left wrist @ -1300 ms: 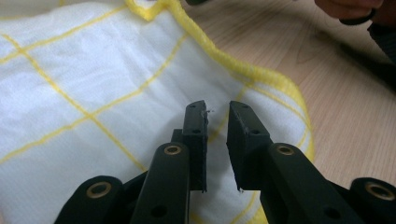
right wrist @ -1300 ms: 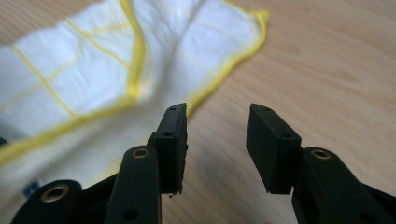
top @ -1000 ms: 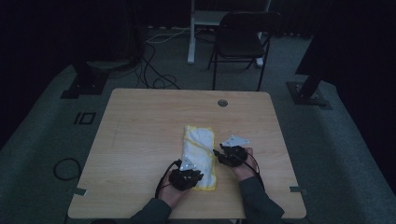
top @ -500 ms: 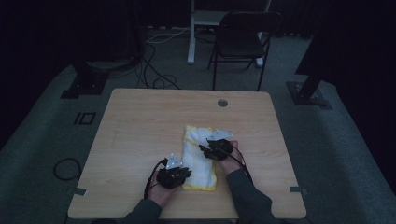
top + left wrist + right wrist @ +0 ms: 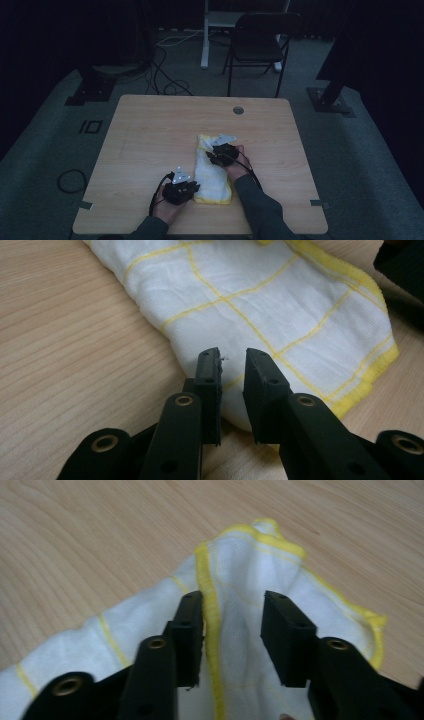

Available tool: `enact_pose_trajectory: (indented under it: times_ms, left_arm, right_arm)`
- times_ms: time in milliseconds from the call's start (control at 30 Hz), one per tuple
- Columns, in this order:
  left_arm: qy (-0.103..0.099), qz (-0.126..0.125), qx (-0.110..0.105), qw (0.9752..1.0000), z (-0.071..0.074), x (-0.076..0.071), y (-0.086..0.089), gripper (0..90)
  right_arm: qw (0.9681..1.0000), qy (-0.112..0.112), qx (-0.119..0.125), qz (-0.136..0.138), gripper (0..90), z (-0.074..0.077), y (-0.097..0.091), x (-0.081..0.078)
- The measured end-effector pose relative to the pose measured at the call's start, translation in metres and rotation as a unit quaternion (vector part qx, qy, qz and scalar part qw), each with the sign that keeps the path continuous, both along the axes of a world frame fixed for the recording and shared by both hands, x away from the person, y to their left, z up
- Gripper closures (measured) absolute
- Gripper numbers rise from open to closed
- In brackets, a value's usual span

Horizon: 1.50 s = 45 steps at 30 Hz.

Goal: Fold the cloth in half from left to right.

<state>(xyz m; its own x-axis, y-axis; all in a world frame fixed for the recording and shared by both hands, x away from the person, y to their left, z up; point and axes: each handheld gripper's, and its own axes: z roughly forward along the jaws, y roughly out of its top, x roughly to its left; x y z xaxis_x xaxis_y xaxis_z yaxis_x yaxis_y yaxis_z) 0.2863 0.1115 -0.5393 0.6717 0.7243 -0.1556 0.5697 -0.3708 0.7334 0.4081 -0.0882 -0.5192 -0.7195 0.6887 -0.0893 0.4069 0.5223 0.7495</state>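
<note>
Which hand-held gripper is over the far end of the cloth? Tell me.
The right hand-held gripper, above the far end of the yellow-edged cloth. The left hand-held gripper sits at the cloth's near left edge.

One cloth [image 5: 212, 172], two hand-held grippers, left [image 5: 192, 187] and right [image 5: 210, 156], one table [image 5: 150, 135], one chair [image 5: 257, 42].

Dark sleeves, black jaws with brass-ringed screw holes.

I saw the cloth [image 5: 212, 172], white with a yellow grid and yellow hem, lying folded into a long strip on the worktop [image 5: 150, 135], running from the near edge toward the middle, its far end bunched and slightly raised.
</note>
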Motion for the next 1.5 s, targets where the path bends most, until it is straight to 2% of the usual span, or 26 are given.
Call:
enact_pose_trajectory:
  times_ms: [167,333,700,867,1100,1267,1500]
  left_arm:
    - [0.003,0.0,-0.001,1.0,-0.001,-0.001,0.001,77.6]
    - [0.005,0.003,-0.006,1.0,-0.001,-0.001,0.001,77.6]
    - [0.006,0.003,-0.003,1.0,-0.001,-0.002,0.002,77.7]
    - [0.004,0.002,-0.002,1.0,-0.001,-0.002,0.002,77.6]
    - [0.0,0.008,-0.005,1.0,0.002,-0.001,0.004,77.6]
    - [-0.007,0.016,-0.01,0.9998,0.007,0.004,0.007,76.6]
    - [-0.019,0.026,-0.008,0.9995,0.011,0.015,0.011,74.0]
  right_arm:
    - [0.9999,-0.001,0.001,-0.011,76.1,0.003,-0.01,0.006]
    - [0.9994,0.009,0.018,-0.029,79.5,0.003,-0.021,0.012]
    - [0.9978,0.02,0.024,-0.058,76.3,-0.001,-0.042,0.026]
    - [0.995,0.042,0.031,-0.086,74.0,-0.01,-0.058,0.04]
    - [0.9926,0.038,0.029,-0.112,74.2,-0.007,-0.07,0.051]
    - [0.9921,0.033,0.032,-0.117,73.3,-0.001,-0.076,0.053]
    - [0.9924,0.033,0.038,-0.112,70.4,0.001,-0.074,0.053]
